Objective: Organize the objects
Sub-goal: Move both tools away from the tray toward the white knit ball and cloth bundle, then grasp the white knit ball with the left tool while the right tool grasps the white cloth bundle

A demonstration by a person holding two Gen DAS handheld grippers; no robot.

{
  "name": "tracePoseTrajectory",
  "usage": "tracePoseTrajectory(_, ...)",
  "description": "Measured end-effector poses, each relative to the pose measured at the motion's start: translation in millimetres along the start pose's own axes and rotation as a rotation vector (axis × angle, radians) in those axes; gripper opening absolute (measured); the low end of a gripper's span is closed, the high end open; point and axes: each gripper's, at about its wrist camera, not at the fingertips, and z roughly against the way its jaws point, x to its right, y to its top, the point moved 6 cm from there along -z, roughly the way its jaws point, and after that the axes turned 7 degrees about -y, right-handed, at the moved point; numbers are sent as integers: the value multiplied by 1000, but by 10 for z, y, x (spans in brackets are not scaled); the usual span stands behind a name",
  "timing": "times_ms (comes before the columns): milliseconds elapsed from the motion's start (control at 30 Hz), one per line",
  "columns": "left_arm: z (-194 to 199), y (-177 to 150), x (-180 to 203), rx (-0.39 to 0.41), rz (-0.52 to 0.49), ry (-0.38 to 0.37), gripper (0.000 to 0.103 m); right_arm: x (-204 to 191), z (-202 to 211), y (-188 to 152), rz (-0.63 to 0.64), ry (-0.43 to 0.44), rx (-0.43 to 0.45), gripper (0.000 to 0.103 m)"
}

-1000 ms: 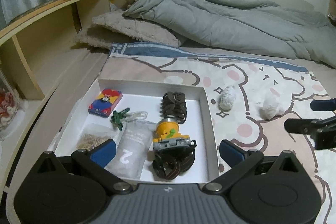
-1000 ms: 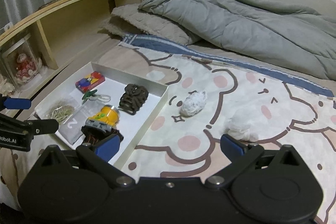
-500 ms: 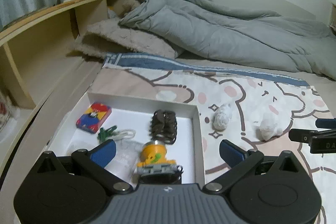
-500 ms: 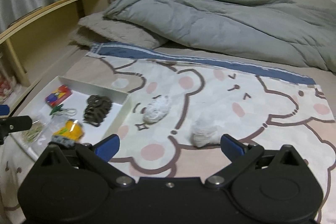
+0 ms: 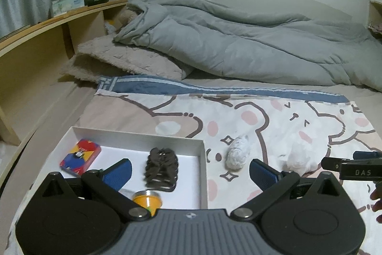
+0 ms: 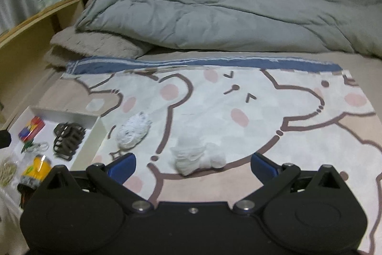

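White wad (image 6: 198, 157) between right gripper (image 6: 193, 165) spread jaws.

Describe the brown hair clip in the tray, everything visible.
The hair clip is a dark brown claw type with interlocking curved teeth, plastic by its look, closed and lying flat on the floor of the white tray. It sits toward the tray's right wall, apart from the colourful card box to its left, with the yellow roll just nearer the camera. Nothing grips it.

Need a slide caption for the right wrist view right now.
Open right gripper faces a white cloth wad on the bear-print sheet; white tray at left.
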Motion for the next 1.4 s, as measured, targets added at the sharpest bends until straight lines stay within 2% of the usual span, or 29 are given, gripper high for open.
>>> tracePoseTrajectory(233, -215, 4, 183, -6, -47, -66, 103, 223, -186, -43, -41, -55, 111, 103)
tracePoseTrajectory(367, -379, 49, 242, -6, -77, -92, 103, 285, -317, -68, -34, -68, 115, 103)
tracePoseTrajectory(533, -610, 137, 356, 6, -174, -102, 101, 269, -434, -121, -14, -55, 106, 103)
tracePoseTrajectory(733, -893, 210, 564, -16, -251, -192, 89, 216, -621, -200, 35, -40, 40, 103)
tracePoseTrajectory(800, -1010, 216, 620, -33, -273, -232, 82, 197, -649, -204, 39, -19, 37, 103)
tracePoseTrajectory(867, -1129, 203, 664, -56, -301, -256, 80, 184, -682, -200, 44, -21, 32, 103)
tracePoseTrajectory(1100, -1626, 83, 687, -168, -354, -284, 57, 142, -809, -225, 24, -15, -11, 103)
tracePoseTrajectory(1400, -2032, -26, 706, -276, -347, -303, 54, 148, -938, -270, 3, 13, -31, 103)
